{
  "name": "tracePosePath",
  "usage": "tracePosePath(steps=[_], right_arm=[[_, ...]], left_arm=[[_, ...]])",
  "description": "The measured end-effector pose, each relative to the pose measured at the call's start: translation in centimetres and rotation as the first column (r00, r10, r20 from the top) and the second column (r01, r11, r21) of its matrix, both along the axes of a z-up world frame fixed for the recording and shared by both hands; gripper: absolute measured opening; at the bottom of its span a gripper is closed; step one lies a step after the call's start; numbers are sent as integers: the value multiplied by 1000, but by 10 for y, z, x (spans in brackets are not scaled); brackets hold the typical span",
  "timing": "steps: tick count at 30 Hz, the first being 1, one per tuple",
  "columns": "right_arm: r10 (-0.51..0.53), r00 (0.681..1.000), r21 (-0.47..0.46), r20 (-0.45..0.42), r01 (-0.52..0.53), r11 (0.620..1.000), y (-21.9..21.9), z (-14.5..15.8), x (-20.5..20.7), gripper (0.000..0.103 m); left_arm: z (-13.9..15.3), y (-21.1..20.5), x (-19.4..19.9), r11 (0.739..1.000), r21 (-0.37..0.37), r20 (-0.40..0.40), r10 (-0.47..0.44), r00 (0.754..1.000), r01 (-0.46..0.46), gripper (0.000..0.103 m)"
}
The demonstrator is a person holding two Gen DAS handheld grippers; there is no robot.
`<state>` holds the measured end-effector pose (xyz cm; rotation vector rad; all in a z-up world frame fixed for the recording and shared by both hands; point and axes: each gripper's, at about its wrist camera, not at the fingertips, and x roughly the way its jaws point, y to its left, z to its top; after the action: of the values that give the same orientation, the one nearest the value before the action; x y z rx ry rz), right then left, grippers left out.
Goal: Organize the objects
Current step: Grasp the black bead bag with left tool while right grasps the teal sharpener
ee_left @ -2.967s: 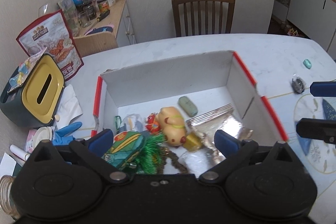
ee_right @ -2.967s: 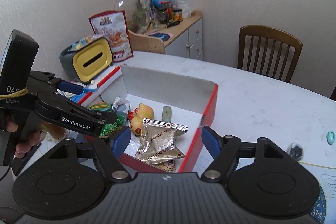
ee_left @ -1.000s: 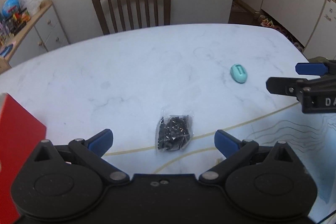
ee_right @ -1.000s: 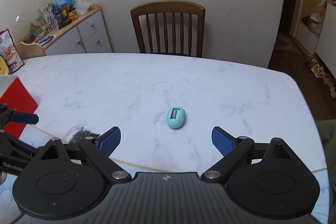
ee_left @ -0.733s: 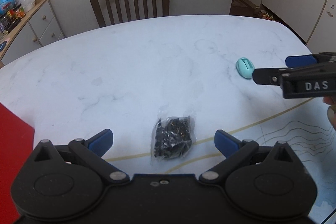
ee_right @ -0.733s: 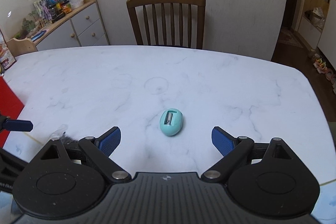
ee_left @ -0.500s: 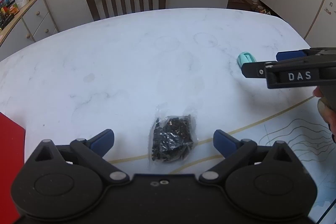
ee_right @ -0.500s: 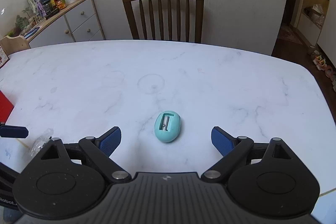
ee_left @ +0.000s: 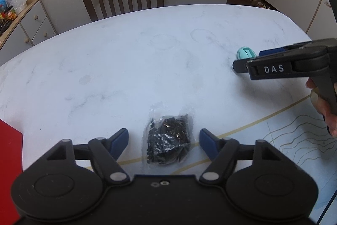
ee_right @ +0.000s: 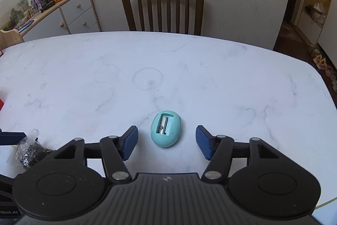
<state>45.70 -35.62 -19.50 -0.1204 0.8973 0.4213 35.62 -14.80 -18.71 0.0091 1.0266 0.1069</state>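
Both wrist views look forward and down along their fingers, close over the counter [ee_left: 147,60], toward the chair [ee_right: 162,3] at the far edge. They share the bag [ee_left: 168,142] and the sharpener [ee_right: 166,129]; the left view also catches the right gripper [ee_left: 248,63] from the side.

left gripper [ee_left: 163,141]: black, blue fingers [ee_left: 120,137] | right gripper [ee_right: 166,138]: black, "DAS" lettering

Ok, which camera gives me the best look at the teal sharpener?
The right wrist view: the teal sharpener lies whole between the open right gripper fingers, blade slot up. The left wrist view shows only part of it, small, behind the right gripper.
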Motion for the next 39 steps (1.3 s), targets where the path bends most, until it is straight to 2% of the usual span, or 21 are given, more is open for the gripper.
tracePosePath(steps=[1, 6, 9, 12, 17, 22, 29, 39], right_arm=[[1, 1000, -3, 3, -1, 1000, 1, 0, 0, 49], [6, 1000, -13, 5, -6, 1000, 3, 2, -1, 33], [8, 1000, -10, 1, -8, 1000, 4, 3, -2, 30], [7, 1000, -6, 3, -7, 1000, 4, 6, -4, 30], [17, 1000, 17, -1, -17, 1000, 4, 17, -13, 30], [54, 998, 37, 15, -54, 998, 6, 40, -34, 30], [119, 991, 43, 52, -122, 992, 11, 80, -73, 30], [190, 977, 64, 101, -197, 978, 24, 131, -137, 30]], left_arm=[[0, 0, 0, 1000, 5, 1, -2, 1000, 2, 63], [0, -2, 0, 1000, 14, 7, -6, 1000, 6, 50], [0, -3, -1, 1000, 18, 8, -14, 1000, 14, 41], [3, -4, -4, 1000, 16, 9, -17, 1000, 17, 39], [12, -4, -12, 1000, 15, 18, -16, 1000, 16, 38], [28, -1, -23, 1000, 3, 32, -2, 999, 1, 38], [61, 14, -48, 998, -37, 73, 43, 996, -41, 38], [97, 31, -87, 997, -16, 78, 70, 995, -69, 38]])
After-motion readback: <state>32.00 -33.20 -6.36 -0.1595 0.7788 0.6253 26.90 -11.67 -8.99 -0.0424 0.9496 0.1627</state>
